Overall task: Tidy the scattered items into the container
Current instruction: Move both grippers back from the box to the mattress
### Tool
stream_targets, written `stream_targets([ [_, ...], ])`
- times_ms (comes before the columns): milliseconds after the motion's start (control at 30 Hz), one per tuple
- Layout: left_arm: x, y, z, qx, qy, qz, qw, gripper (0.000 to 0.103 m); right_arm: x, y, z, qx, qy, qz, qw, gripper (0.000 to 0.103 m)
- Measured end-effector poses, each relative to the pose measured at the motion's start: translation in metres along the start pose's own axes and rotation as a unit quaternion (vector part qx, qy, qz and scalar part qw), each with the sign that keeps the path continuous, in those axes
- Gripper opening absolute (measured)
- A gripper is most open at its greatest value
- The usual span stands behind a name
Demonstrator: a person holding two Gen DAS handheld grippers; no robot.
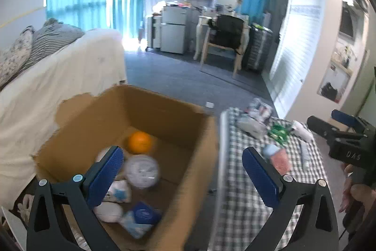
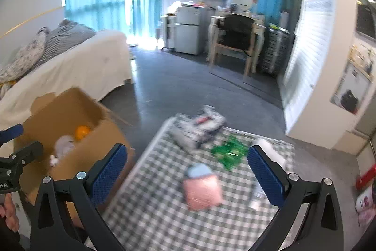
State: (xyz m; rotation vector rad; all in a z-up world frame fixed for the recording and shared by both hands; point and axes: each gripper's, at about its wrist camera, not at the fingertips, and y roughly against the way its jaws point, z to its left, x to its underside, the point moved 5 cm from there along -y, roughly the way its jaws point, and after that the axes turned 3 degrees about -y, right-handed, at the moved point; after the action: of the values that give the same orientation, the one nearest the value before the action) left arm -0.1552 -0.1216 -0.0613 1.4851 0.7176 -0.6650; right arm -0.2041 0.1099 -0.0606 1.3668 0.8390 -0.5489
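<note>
An open cardboard box stands left of a checked table. Inside lie an orange, a white round lid and several white and blue packets. My left gripper is open and empty above the box's right wall. My right gripper is open and empty above the table, over a pink pouch with a blue top. A green packet and a grey wrapped bundle lie farther back. The box shows at the left.
A white-covered sofa stands behind the box. A wooden chair, a desk and a small fridge stand at the far wall. A white louvred door is to the right. Grey floor lies between.
</note>
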Motion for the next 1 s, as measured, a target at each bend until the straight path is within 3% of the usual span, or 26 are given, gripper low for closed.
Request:
stream_targets([
  [267,0.009,-0.033,-0.101,0.03,-0.03,0.022,0.9989,0.103,0.027,0.014,-0.093,0.044,-0.05,0.004,0.998,0.103],
  [533,0.034,-0.084,-0.184,0.055,-0.06,0.053,0.9953,0.103,0.061,0.004,-0.145,0.051,-0.076,0.019,0.996,0.103],
  [767,0.053,-0.126,-0.206,0.052,-0.051,0.09,0.9933,0.103,0.086,-0.015,-0.175,0.049,-0.096,0.035,0.994,0.103],
  [1000,0.067,-0.167,-0.216,0.031,-0.063,0.121,0.9902,0.094,0.099,-0.032,-0.193,0.045,-0.12,0.047,0.991,0.103],
])
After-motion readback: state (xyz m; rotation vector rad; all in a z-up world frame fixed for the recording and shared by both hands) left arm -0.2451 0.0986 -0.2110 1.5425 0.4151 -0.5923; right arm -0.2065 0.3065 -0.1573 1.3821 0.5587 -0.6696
